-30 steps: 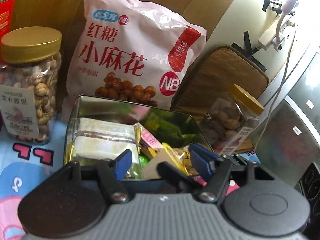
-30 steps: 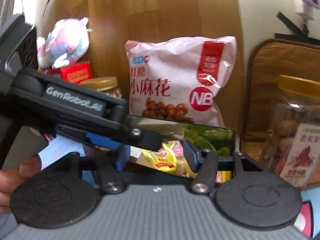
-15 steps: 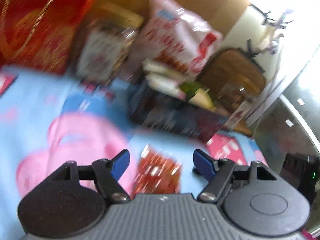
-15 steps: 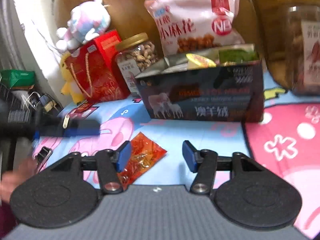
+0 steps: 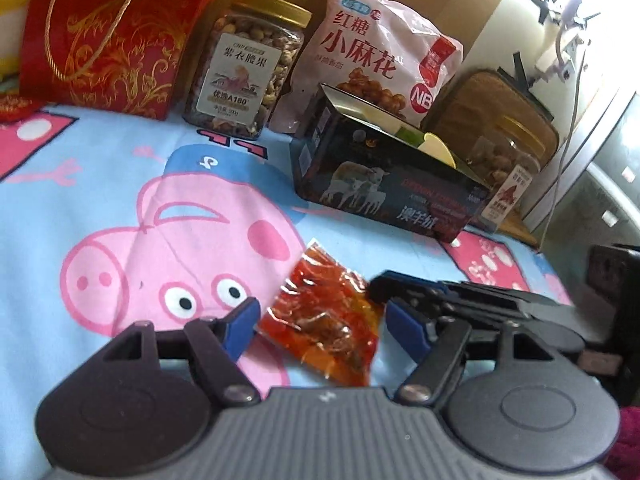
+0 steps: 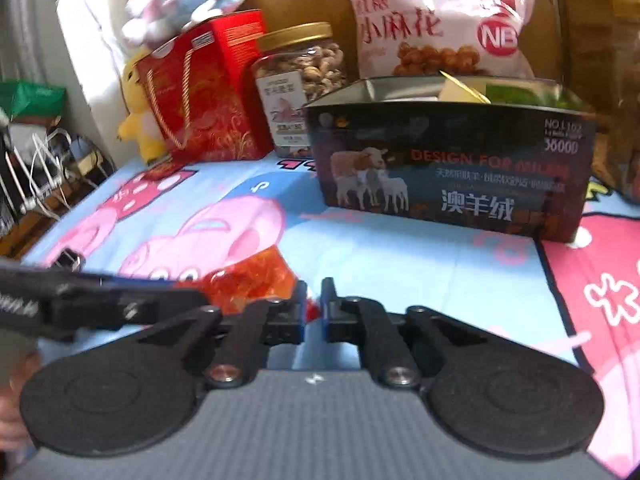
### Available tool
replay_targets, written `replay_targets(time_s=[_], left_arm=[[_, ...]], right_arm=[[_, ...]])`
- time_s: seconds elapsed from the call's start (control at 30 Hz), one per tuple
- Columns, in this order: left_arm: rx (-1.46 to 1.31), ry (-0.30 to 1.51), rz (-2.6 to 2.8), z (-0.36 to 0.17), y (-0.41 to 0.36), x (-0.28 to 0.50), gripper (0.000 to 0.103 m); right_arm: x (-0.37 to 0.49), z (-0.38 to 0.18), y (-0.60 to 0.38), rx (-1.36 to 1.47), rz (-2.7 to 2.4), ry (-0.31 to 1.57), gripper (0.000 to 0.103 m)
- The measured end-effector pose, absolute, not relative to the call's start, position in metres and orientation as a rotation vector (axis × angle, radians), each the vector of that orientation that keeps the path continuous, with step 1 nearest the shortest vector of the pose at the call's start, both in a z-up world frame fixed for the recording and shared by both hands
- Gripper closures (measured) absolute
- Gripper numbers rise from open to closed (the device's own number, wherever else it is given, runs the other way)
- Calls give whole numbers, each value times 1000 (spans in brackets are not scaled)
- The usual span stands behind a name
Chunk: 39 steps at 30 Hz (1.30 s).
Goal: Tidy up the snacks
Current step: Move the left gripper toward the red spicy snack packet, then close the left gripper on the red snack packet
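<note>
Your left gripper [image 5: 320, 324] tilts down toward the cartoon-print surface [image 5: 120, 184], its blue fingers [image 5: 240, 320] spread wide on either side of the orange snack packet [image 5: 324, 320] without pressing it. Your right gripper [image 6: 313, 304] comes in low from the right, and its jaws have just closed to a narrow slit; a sliver of the packet's red edge shows between the pads, so it appears pinched at that corner. In the left wrist view the right gripper's fingers lie against the packet's right edge.

The packet is one small, clear, glossy pouch with orange-red contents, lying flat on the surface in front of the dark open box [image 6: 452, 172], well apart from it. That box holds several wrapped snacks. Behind it stand one pink snack bag [image 5: 380, 48], two gold-lidded nut jars [image 5: 248, 68] (the second, at the right, is partly hidden) and one red gift bag [image 5: 108, 32].
</note>
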<state>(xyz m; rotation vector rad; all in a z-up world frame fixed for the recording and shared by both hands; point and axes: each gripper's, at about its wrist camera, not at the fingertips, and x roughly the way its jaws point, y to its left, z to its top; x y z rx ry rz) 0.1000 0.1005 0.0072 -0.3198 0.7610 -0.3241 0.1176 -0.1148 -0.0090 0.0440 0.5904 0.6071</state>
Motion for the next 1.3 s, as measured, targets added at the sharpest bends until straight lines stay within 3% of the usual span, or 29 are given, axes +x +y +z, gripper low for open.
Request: replay_targets(time_s=[0.4, 1.3], left_arm=[[-91, 688, -196, 3, 65, 79, 32], [-73, 661, -192, 1, 64, 71, 30]], right_arm=[[95, -12, -119, 75, 613, 588, 99], [95, -12, -135, 185, 592, 567, 89]])
